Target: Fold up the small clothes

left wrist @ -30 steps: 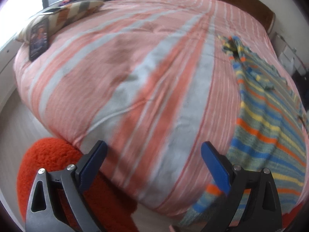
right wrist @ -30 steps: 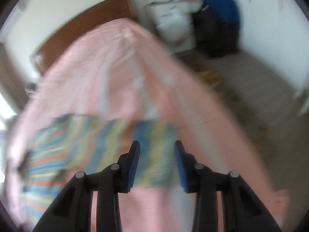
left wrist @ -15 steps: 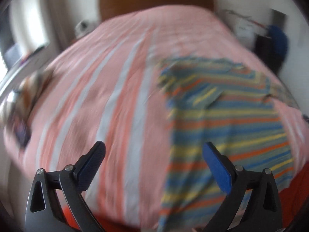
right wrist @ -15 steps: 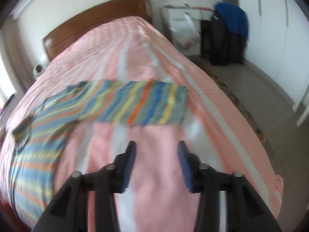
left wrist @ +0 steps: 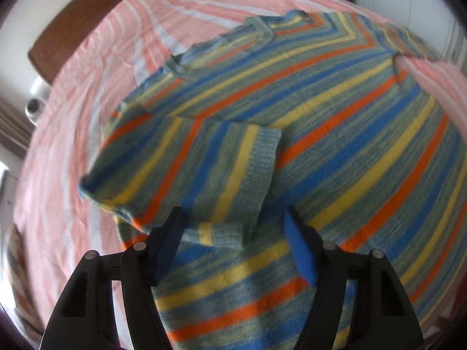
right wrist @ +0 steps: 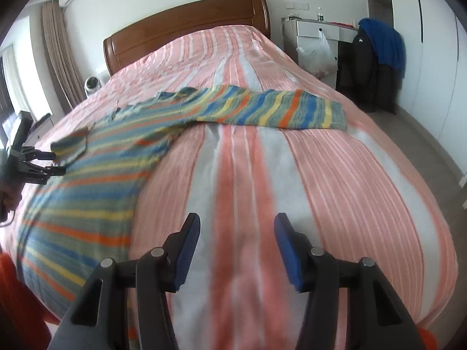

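A striped knit sweater in blue, yellow, orange and grey lies spread on the bed; it also shows in the right wrist view. Its near sleeve is folded in over the body, the cuff just ahead of my left gripper, which is open low over the sweater. The far sleeve lies stretched out across the bed. My right gripper is open and empty above bare bedspread, right of the sweater. The left gripper also shows at the left edge of the right wrist view.
The bed has a pink and white striped cover and a wooden headboard. A white nightstand and a chair with dark and blue clothes stand right of the bed. Something red-orange sits at the bed's near left corner.
My left gripper has swung from the bare bedspread to close over the sweater's folded sleeve, narrowing somewhat. My right gripper has opened wider and now points along the bed.
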The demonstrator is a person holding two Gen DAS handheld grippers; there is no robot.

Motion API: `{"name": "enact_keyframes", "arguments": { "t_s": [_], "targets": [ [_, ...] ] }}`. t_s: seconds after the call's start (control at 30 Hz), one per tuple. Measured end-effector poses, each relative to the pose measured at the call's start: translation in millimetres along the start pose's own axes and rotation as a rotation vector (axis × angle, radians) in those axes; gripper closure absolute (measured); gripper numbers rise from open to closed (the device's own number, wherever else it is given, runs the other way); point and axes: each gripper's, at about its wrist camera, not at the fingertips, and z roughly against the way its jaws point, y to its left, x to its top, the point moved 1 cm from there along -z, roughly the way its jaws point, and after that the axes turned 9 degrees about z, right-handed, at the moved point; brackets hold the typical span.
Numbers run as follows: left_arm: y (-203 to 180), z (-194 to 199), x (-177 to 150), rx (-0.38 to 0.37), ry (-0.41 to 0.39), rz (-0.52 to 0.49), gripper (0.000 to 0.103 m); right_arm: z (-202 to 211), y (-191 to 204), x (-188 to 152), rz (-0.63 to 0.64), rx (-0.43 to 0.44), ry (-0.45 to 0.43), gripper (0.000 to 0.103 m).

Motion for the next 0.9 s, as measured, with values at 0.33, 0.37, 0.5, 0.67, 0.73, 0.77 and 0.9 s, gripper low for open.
{"name": "enact_keyframes", "arguments": {
  "t_s": [0.33, 0.37, 0.5, 0.67, 0.73, 0.77, 0.9],
  "targets": [
    [120.8, 55.8, -9.1, -0.018, -0.143, 0.524, 0.098, 3.3, -9.7, 1.0, -0.053, -0.009, -0.033, 0.050],
    [146.6, 62.6, -15.6, 0.019, -0.168, 0.609, 0.098, 4.6, -9.7, 1.0, -0.052, -0.011, -0.038, 0.050],
    [241.7, 64.6, -61.5, 0.234, -0.156, 0.923, 0.099, 0.4, -10.1, 0.9, -0.058, -0.006, -0.031, 0.050],
    [278.6, 35.0, -109.5, 0.317, -0.062, 1.041, 0.099, -5.7, -6.1, 0.1, -0.042, -0.010, -0.013, 0.050],
    [279.5, 23.9, -116.6, 0.321, -0.040, 1.063, 0.099, -8.4, -5.2, -0.6, -0.034, -0.019, -0.004, 0.050],
    [279.6, 22.0, -121.6, 0.320, -0.039, 1.079, 0.099, -9.3, -5.0, -1.0, -0.032, -0.021, -0.001, 0.050],
    [288.5, 22.4, -133.0, 0.305, -0.050, 1.142, 0.100, -11.8, -4.4, -2.4, -0.030, -0.025, 0.005, 0.050]
  ]
}}
